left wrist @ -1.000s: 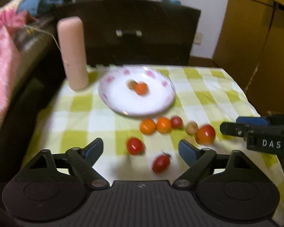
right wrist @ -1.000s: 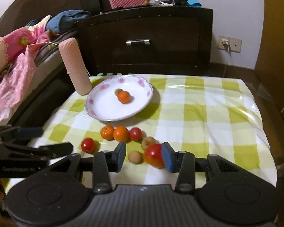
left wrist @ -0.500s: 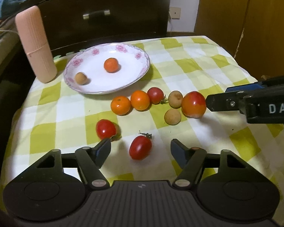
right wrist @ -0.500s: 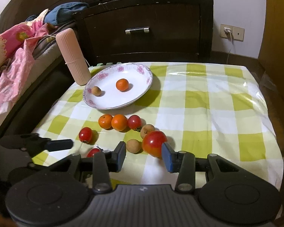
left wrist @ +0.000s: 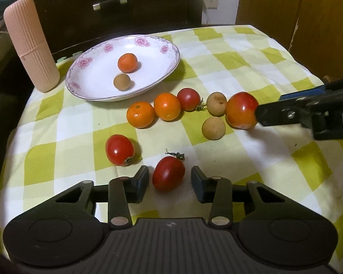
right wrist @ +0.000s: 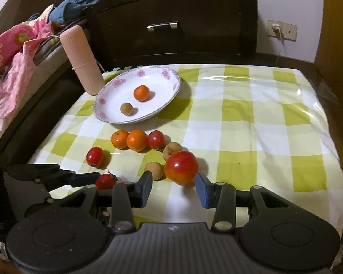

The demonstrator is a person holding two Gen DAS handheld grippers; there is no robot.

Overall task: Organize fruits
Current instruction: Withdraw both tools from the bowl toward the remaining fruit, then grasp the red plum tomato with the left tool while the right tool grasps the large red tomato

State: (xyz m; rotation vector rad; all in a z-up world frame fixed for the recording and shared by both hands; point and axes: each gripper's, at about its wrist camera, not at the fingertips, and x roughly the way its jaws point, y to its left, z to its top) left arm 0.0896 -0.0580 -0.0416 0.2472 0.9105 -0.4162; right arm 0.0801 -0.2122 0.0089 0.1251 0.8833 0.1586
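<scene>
A white flowered plate (left wrist: 167, 45) holds one small orange (left wrist: 127, 62) and a brown longan (left wrist: 122, 81). On the checked cloth lie two oranges (left wrist: 140, 114), a cherry tomato (left wrist: 188, 98), two longans (left wrist: 213, 127) and a red tomato (left wrist: 119, 149). My left gripper (left wrist: 170, 181) straddles a dark red plum tomato (left wrist: 168, 175). Its jaws are closing, with slim gaps on both sides. My right gripper (right wrist: 173, 178) is open around a large red tomato (right wrist: 181, 167) that rests on the cloth. Its right pad is at the skin, while the left pad stands clear.
A pink ribbed cylinder (left wrist: 30, 43) stands left of the plate at the table's edge. A dark dresser (right wrist: 171, 22) is behind the table, bedding (right wrist: 11, 52) to the left and a wooden panel (left wrist: 308, 11) to the right. The cloth's right half (right wrist: 263, 118) is bare.
My left gripper came down and closer to the cloth, and its jaws narrowed around the plum tomato. The right gripper sank slightly toward the large tomato with its jaws unchanged.
</scene>
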